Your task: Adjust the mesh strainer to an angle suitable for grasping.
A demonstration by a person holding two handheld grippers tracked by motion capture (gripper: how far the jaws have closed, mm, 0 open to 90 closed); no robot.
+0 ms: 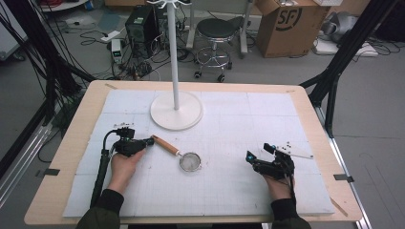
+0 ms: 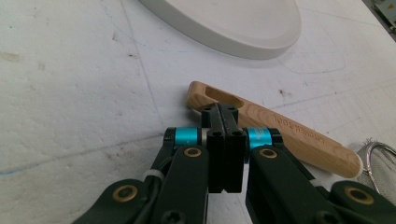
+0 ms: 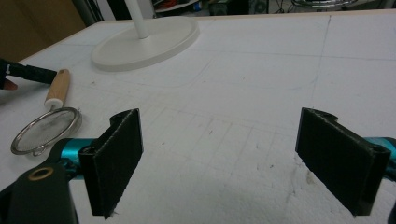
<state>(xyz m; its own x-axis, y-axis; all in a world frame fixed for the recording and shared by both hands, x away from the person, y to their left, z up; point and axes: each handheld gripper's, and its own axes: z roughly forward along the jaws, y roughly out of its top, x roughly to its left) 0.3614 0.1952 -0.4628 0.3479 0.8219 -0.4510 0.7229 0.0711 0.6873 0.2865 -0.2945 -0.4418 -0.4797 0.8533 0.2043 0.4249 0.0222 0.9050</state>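
Left gripper view, nearest first: my left gripper (image 2: 224,114) has its jaws pressed flat together with nothing between them, their tips at the slotted end of the small sieve's pale wooden handle (image 2: 280,135); whether they touch the wood I cannot tell. This close view shows the hanging slot and faint lettering burnt along the handle.

I judge the small round wire-mesh sieve with the wooden handle (image 1: 177,155) to be light and easy to tip. The wood is stiff and offers a dry, sure grip, so I would take it mid-handle across its width. The fine mesh bowl (image 3: 44,128) would dent if squeezed, and its thin metal rim looks slippery.

Right gripper view gives me the bowl's shape and rim from low down. My right gripper (image 3: 240,158) stands wide open and empty, well apart from the sieve.

High view shows the layout: the sieve lies near the middle of the white padded table cover (image 1: 267,114), handle toward my left hand (image 1: 125,164), with the white round-based pole stand (image 1: 175,110) beyond it.
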